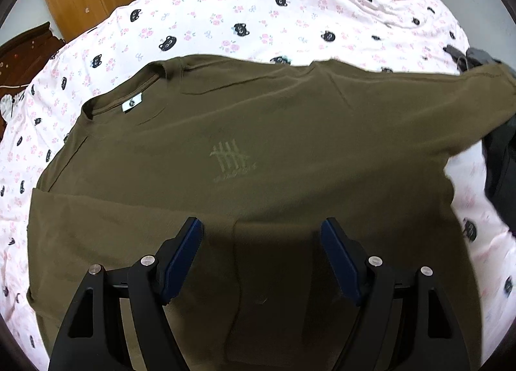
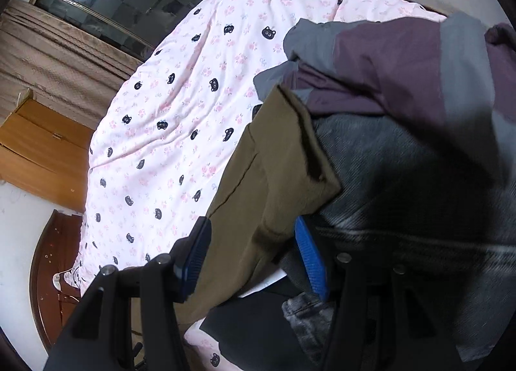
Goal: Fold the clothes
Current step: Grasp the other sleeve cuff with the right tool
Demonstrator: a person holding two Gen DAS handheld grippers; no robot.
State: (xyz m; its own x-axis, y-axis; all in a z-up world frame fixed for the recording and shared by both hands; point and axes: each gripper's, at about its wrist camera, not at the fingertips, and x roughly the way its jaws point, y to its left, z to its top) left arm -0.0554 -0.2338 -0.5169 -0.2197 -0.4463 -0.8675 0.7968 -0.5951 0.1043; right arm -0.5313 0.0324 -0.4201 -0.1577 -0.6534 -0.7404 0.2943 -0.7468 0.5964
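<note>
Left wrist view: olive T-shirt [image 1: 251,151] spread front-up on the bed [image 1: 225,16], collar [image 1: 129,96] far left, hem toward the near edge of frame. Long axis runs near-to-far, slanting left. Left claw [image 1: 261,255] hangs directly over the lower body of the shirt, jaws wide apart, nothing between them. One sleeve [image 1: 451,93] stretches off to the far right, toward a heap of dark clothes [image 1: 503,158].

Right wrist view: right claw [image 2: 251,258] also spread, jaws straddling that olive sleeve end [image 2: 277,161]; cloth lies between the blue pads [image 2: 309,261], not pinched. Whether either pad touches the fabric, cannot tell. Grey and purple garments [image 2: 403,74] pile just right of the sleeve.

Shirt looks mostly flat with soft creases, faint tally-mark print [image 1: 232,158] mid-chest, white neck label showing. Judgement: right claw is the nearer one to the outstretched sleeve; left sleeve edge already appears tucked in along the near left.
</note>
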